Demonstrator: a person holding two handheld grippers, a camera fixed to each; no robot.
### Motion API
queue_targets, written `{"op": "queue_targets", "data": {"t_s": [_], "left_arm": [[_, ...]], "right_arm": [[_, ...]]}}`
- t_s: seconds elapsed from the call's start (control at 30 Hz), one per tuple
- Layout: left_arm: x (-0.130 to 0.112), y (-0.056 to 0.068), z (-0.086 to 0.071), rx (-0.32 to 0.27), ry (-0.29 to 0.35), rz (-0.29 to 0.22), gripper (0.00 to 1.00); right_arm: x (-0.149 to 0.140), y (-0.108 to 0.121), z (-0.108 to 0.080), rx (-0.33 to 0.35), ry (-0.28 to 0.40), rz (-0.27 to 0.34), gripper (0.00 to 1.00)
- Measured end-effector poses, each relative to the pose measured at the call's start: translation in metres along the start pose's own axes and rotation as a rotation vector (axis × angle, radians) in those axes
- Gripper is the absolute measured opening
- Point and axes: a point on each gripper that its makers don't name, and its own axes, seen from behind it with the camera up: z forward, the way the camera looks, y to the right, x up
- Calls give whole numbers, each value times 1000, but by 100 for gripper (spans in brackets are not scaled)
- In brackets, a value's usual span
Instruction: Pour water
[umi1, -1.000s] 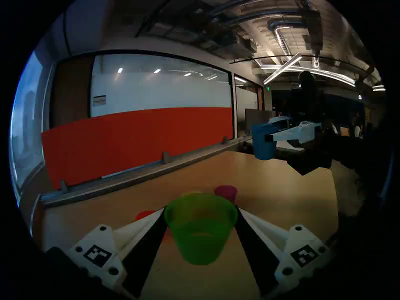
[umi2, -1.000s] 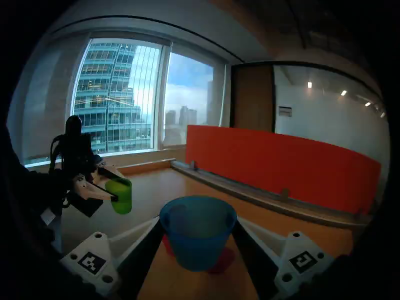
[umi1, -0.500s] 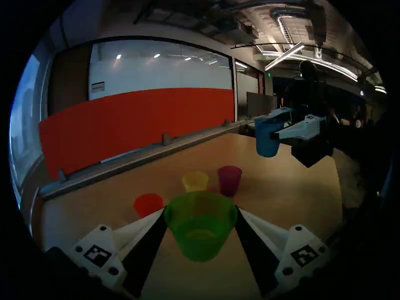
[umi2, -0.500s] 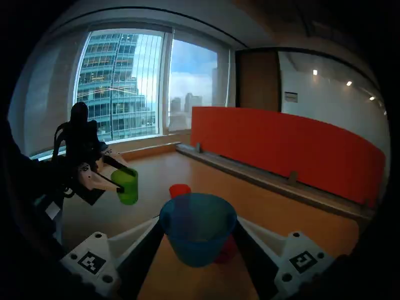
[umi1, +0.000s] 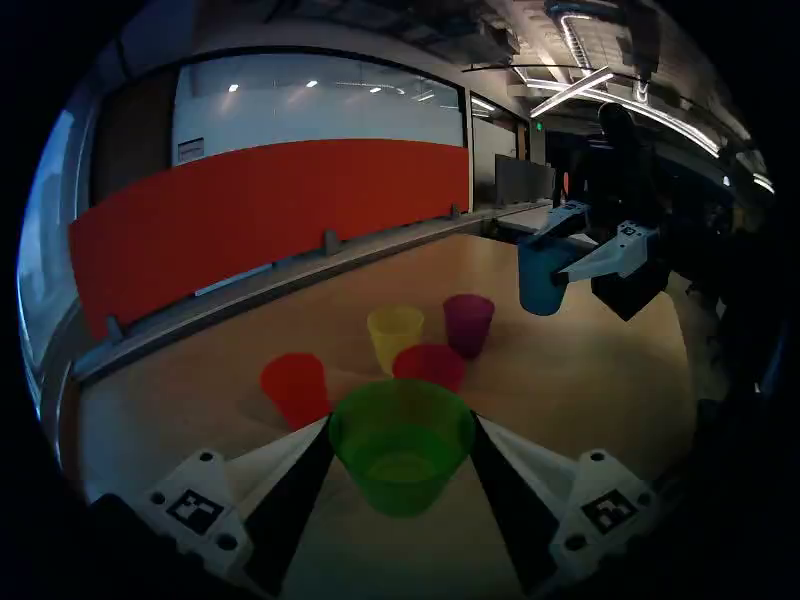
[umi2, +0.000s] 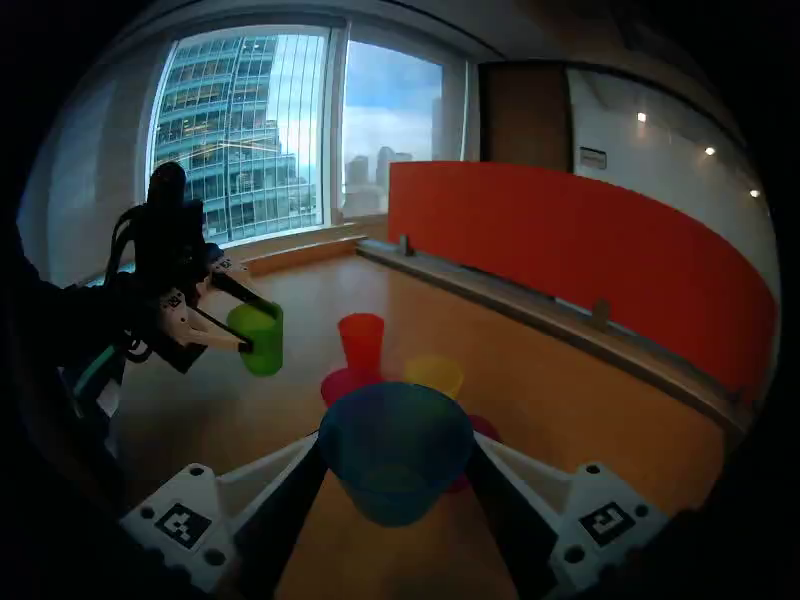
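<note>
Big windows (umi2: 250, 130) with tall towers outside light one side of the room, and a long orange wall (umi1: 260, 215) runs along the far edge of a wooden table (umi1: 580, 380).

Four small cups stand close together on the table: a red cup (umi1: 295, 388), a yellow cup (umi1: 395, 335), a purple cup (umi1: 468, 322) and a dark pink cup (umi1: 428, 365).

The left gripper (umi1: 400, 425) has its two fingers partly open, one pressed on each side of a green cup (umi1: 400, 475). This cup is up in the air and upright. Something pale shows at its bottom. It may be a little water, but I cannot tell for sure.

The right gripper (umi2: 395, 445) holds a blue cup (umi2: 395, 475) the same way, with a finger on each side. It is upright and off the table too. I cannot tell if it has water in it.

The two held cups are well apart, with the four cups on the table between and below them. I think the pouring has not begun.

Here is what could go wrong:
- If one cup tips while they are this far apart, the water would fall on the table.
- If it tips too fast, water could splash over the other cup's rim.
- The cups get narrow at the bottom, so one could slip down out of the fingers.
- A low move could knock over the cups on the table.
</note>
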Motion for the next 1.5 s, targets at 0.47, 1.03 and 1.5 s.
{"op": "queue_targets", "data": {"t_s": [0.47, 1.03, 1.5], "left_arm": [[-32, -2, 15, -20, -110, 10, 89], [-57, -4, 31, -44, -210, 34, 89], [-67, -4, 37, -51, -213, 17, 89]], "right_arm": [[-36, -1, 16, 20, -95, -19, 93], [-59, -2, 23, 30, -140, -14, 93], [-64, -4, 25, 33, -150, -12, 93]]}}
